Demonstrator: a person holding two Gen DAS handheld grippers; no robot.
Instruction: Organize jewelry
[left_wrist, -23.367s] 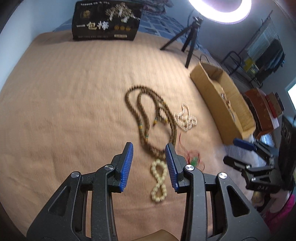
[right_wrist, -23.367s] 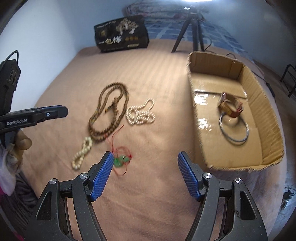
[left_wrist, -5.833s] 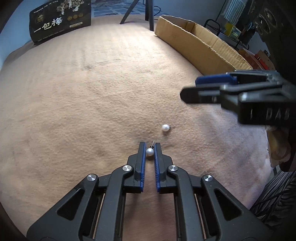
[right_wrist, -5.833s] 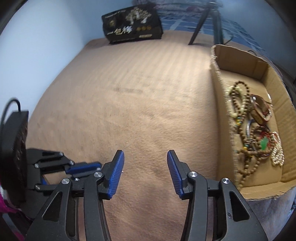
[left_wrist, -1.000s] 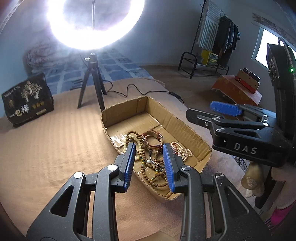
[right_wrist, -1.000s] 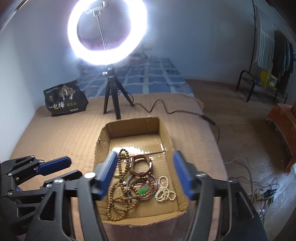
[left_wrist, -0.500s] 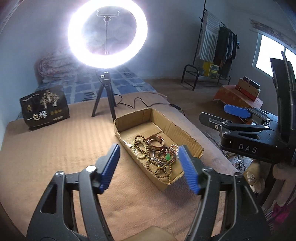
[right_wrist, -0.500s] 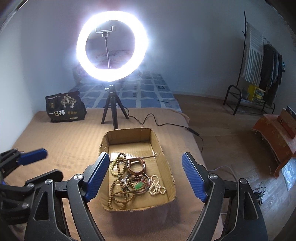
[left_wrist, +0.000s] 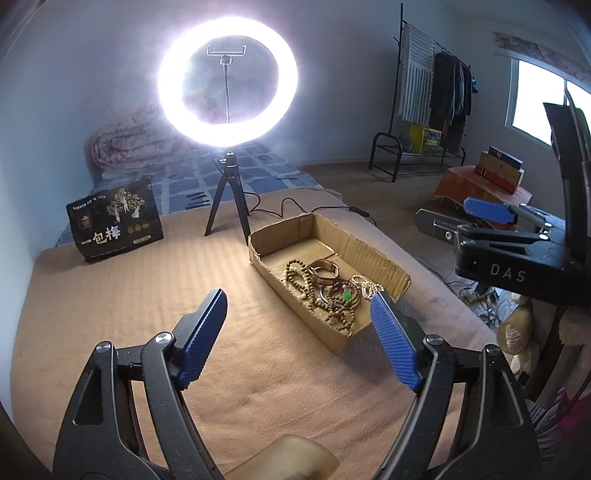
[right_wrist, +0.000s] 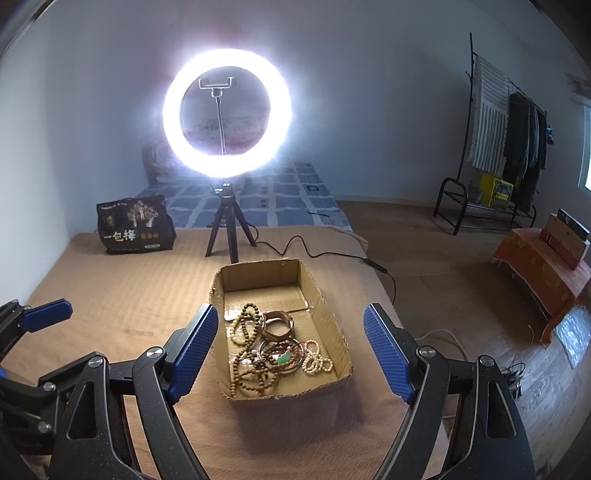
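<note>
We read "一包梅" in pale characters on the black bag standing at the far edge of the bed; the smaller print above it on the bag is too fine for us to make out. We read "DAS" in grey letters on the right gripper body.

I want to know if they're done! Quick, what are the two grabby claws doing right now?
Left gripper: open, holding nothing.
Right gripper: open, holding nothing.
</note>
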